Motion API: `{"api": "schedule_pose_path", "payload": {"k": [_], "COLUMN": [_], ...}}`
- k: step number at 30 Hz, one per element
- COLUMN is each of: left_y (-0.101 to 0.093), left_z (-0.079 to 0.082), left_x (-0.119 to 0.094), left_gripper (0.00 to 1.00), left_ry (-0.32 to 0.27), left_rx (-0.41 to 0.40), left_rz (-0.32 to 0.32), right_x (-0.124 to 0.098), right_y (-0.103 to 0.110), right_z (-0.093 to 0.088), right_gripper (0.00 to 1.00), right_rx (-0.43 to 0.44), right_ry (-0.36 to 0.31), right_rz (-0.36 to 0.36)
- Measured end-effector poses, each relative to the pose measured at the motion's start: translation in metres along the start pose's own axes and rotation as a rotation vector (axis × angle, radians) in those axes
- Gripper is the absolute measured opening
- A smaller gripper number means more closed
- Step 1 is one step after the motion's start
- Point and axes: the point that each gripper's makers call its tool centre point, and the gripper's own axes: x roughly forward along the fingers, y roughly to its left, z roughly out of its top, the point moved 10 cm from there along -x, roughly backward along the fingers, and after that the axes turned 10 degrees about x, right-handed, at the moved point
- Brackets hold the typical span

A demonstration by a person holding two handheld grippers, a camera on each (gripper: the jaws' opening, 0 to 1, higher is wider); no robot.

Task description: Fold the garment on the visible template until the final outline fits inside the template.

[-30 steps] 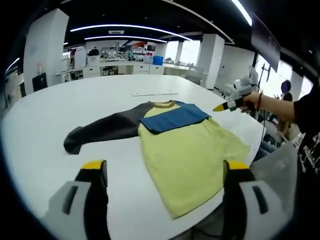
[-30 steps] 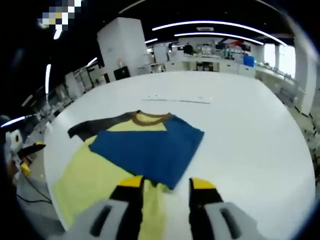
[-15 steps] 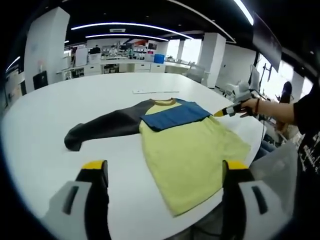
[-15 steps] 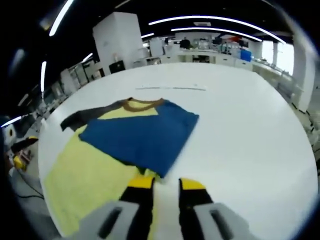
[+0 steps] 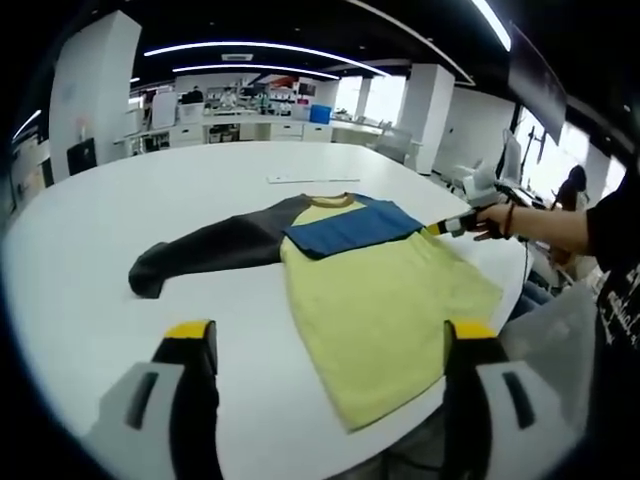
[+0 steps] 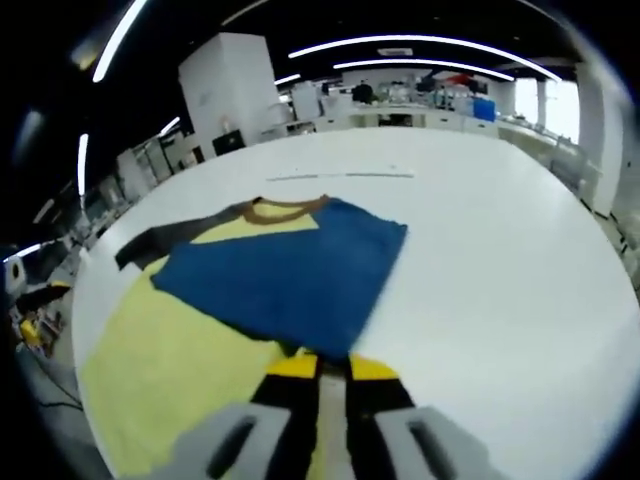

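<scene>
Garment spread flat on the large white round table (image 5: pixel 90 290), one sleeve already folded.

The yellow long-sleeved shirt with a brown collar (image 5: pixel 385 300) lies near the table's edge; its dark grey sleeve (image 5: pixel 205 248) stretches outward, while the blue sleeve (image 6: pixel 290 275) lies folded across the chest. The left hand-held gripper (image 5: pixel 330 345) hovers above the table short of the shirt, jaws wide apart. The right hand-held gripper (image 6: pixel 333 368), jaws nearly together, sits at the blue sleeve's edge; whether it pinches cloth cannot be told. A thin pale strip (image 5: pixel 305 180) lies beyond the collar.

A yellow garment (image 5: pixel 385 310) with one blue sleeve folded across its chest lies on the white table (image 5: pixel 90 300).
</scene>
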Motion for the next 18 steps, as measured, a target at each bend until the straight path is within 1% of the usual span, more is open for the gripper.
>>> {"api": "schedule_pose_path", "payload": {"k": [1, 3, 8, 13, 15, 18], "left_y": [0.0, 0.0, 0.0, 0.001, 0.0, 0.0], "left_z": [0.0, 0.0, 0.0, -0.001, -0.002, -0.003], "left_x": [0.0, 0.0, -0.001, -0.002, -0.002, -0.001], "left_gripper": [0.91, 0.91, 0.91, 0.9, 0.9, 0.9], "left_ry": [0.001, 0.0, 0.002, 0.001, 0.002, 0.004], "left_rx": [0.0, -0.002, -0.002, -0.004, -0.005, -0.006], "left_rz": [0.001, 0.003, 0.007, 0.007, 0.008, 0.008], "right_x": [0.001, 0.0, -0.002, -0.009, -0.009, -0.011], "right_y": [-0.001, 0.004, 0.003, -0.003, -0.009, -0.011], "right_z": [0.001, 0.0, -0.001, 0.003, 0.004, 0.008], "right_gripper": [0.02, 0.01, 0.0, 0.0, 0.0, 0.0], "right_rx": [-0.012, -0.031, -0.024, -0.06, -0.073, -0.085], "right_ry": [-0.006, -0.008, -0.015, -0.022, -0.019, -0.021], "right_rz": [-0.016, -0.022, -0.026, -0.052, -0.06, -0.071]}}
